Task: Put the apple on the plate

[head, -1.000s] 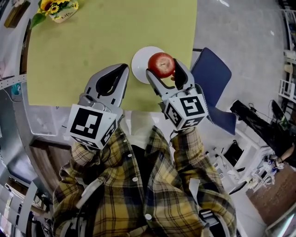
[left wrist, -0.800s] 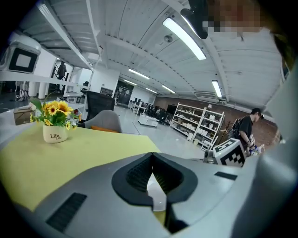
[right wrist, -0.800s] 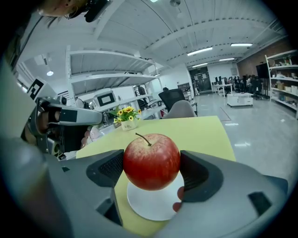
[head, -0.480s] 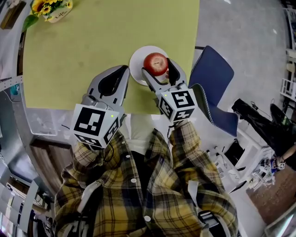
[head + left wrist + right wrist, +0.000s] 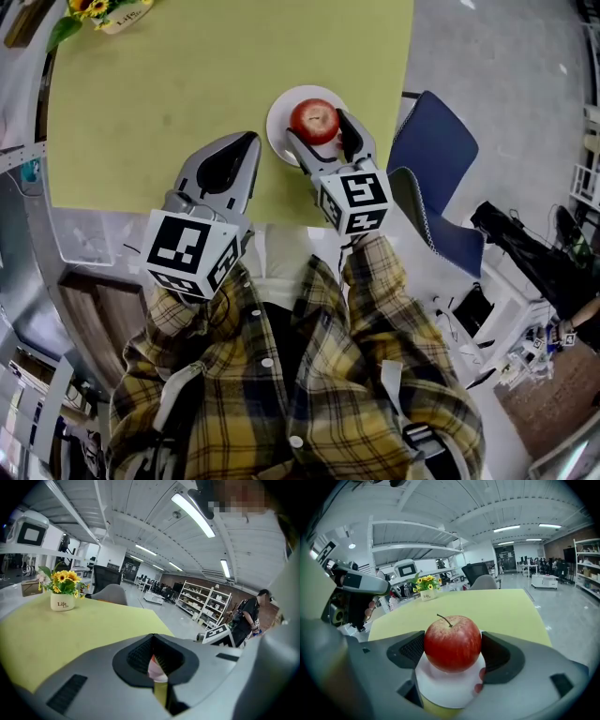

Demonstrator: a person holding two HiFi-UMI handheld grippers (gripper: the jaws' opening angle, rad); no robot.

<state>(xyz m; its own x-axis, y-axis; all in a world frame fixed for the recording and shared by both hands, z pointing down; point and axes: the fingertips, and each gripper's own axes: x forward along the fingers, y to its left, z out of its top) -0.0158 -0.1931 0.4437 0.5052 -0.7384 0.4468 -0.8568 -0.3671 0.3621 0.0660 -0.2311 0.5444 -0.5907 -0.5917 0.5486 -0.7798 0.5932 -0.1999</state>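
A red apple [image 5: 314, 120] sits between the jaws of my right gripper [image 5: 321, 131], which is shut on it. The apple is over the middle of the white plate [image 5: 279, 131] near the table's right edge. In the right gripper view the apple [image 5: 452, 642] is upright, stem up, with both pads against its sides and the plate [image 5: 440, 691] right beneath it. I cannot tell whether it touches the plate. My left gripper [image 5: 247, 141] hangs shut and holds nothing, over the table to the left of the plate. Its view shows the shut left gripper [image 5: 157, 667].
The yellow-green table [image 5: 187, 84] ends just right of the plate. A blue chair [image 5: 431, 159] stands beyond that edge. A white pot of sunflowers [image 5: 103, 14] stands at the far left corner. A person [image 5: 251, 613] stands near shelves in the background.
My right gripper has carried the apple left and forward from the plate's right rim to over its middle, and lower. The left gripper has barely moved.
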